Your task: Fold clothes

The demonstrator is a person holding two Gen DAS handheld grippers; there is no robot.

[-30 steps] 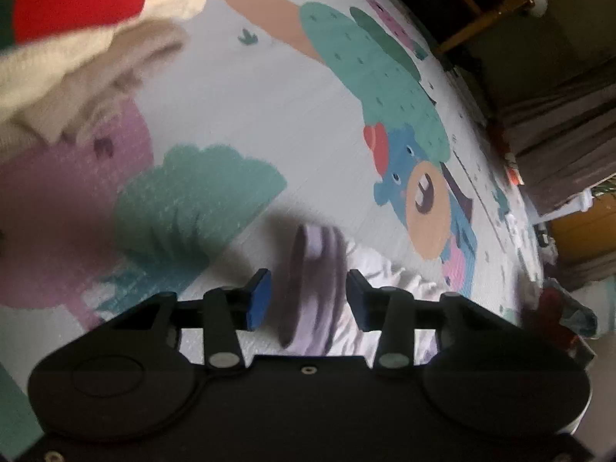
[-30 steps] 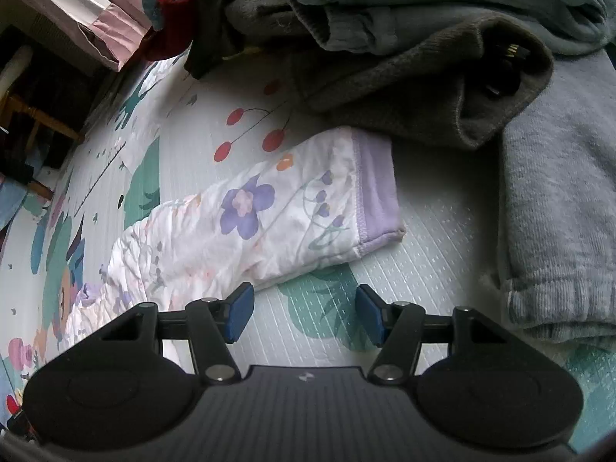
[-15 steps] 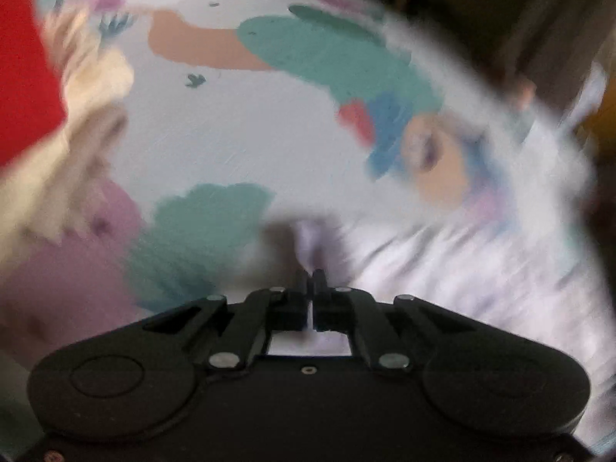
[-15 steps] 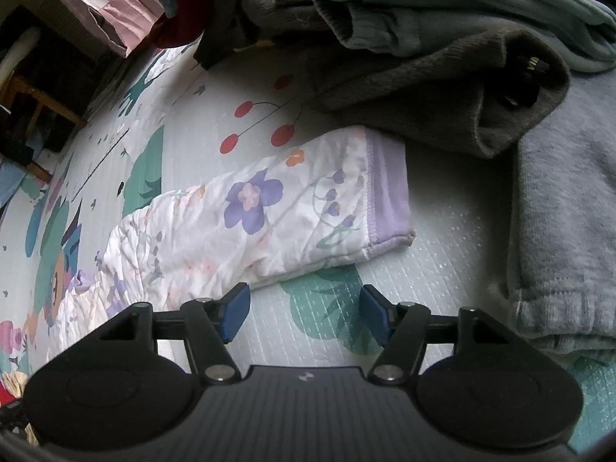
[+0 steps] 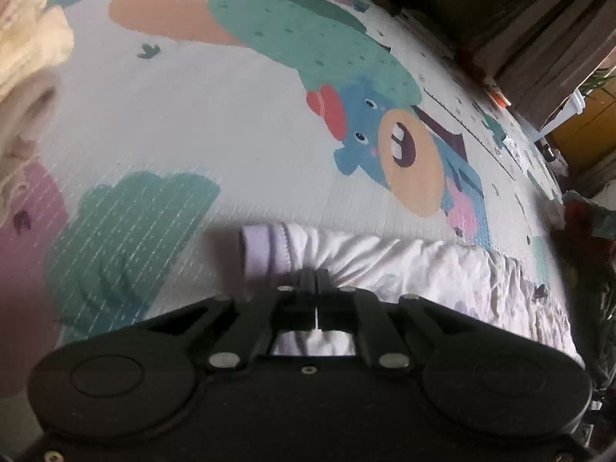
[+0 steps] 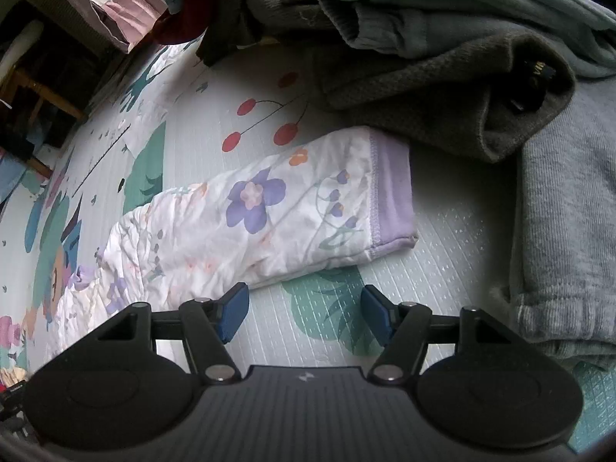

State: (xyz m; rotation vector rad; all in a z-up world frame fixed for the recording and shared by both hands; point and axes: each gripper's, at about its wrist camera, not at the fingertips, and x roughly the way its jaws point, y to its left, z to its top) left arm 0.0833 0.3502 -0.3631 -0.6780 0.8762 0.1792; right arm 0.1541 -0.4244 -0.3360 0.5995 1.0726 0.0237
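Note:
A white garment with purple flowers and lilac cuffs lies on the cartoon play mat point(image 5: 200, 115). In the left wrist view my left gripper point(image 5: 315, 275) is shut on the floral garment point(image 5: 404, 265) just behind one lilac cuff point(image 5: 261, 250), and the cloth bunches at the pinch. In the right wrist view the other leg of the floral garment point(image 6: 246, 211) lies flat, its lilac cuff point(image 6: 392, 192) pointing right. My right gripper point(image 6: 302, 313) stands open above the mat just in front of that leg, nothing between its blue pads point(image 6: 233, 308).
A heap of grey and brown clothes point(image 6: 442, 77) fills the back right, and a grey sweatshirt sleeve point(image 6: 562, 250) lies close to the right. Cream clothes point(image 5: 27, 61) sit at the far left. Wooden furniture point(image 6: 42, 88) and curtains point(image 5: 539, 38) border the mat.
My left gripper went from open around the lilac cuff to shut on the garment, and it rolled and shifted sideways. The right gripper stayed in place, open.

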